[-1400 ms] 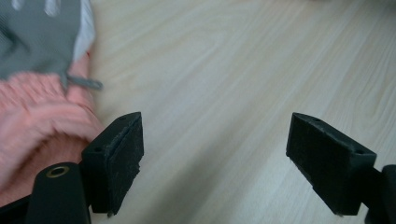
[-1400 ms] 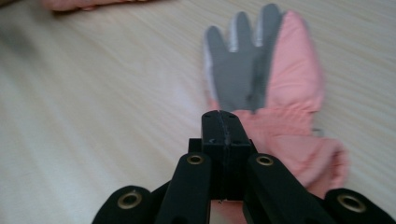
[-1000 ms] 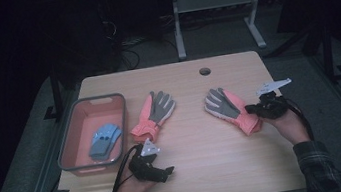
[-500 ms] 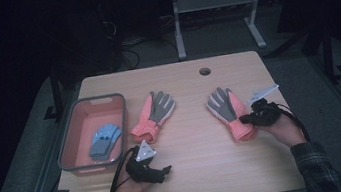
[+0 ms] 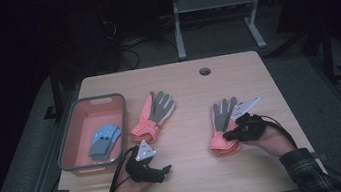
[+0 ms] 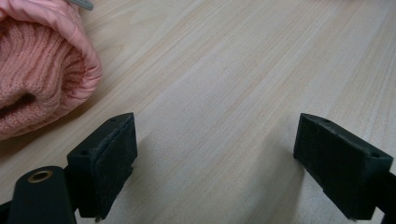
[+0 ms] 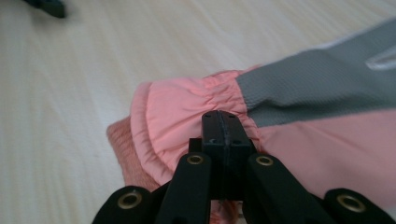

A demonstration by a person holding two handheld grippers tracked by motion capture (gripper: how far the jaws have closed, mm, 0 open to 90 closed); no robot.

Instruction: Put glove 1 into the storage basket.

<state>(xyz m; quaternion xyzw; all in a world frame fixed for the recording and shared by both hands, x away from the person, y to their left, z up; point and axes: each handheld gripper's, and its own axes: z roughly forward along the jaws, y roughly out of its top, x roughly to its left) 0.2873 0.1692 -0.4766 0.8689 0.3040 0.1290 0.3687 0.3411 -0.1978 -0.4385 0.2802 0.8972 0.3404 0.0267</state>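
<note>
right gripper (image 7: 223, 128) clamped on right glove (image 5: 223, 126) cuff | left gripper (image 6: 215, 163) jaws wide, empty | glove at 3 o'clock: we judge it soft, light; we hold the cuff

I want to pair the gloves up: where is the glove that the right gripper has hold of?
In the high view the held glove lies on the table's right half, cuff toward the person, pinched at the cuff by the right gripper.

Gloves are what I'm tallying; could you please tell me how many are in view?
3: a blue glove in the red bin, a pink-and-grey glove mid-table, and another by the right tool. More may be hidden beneath.
</note>
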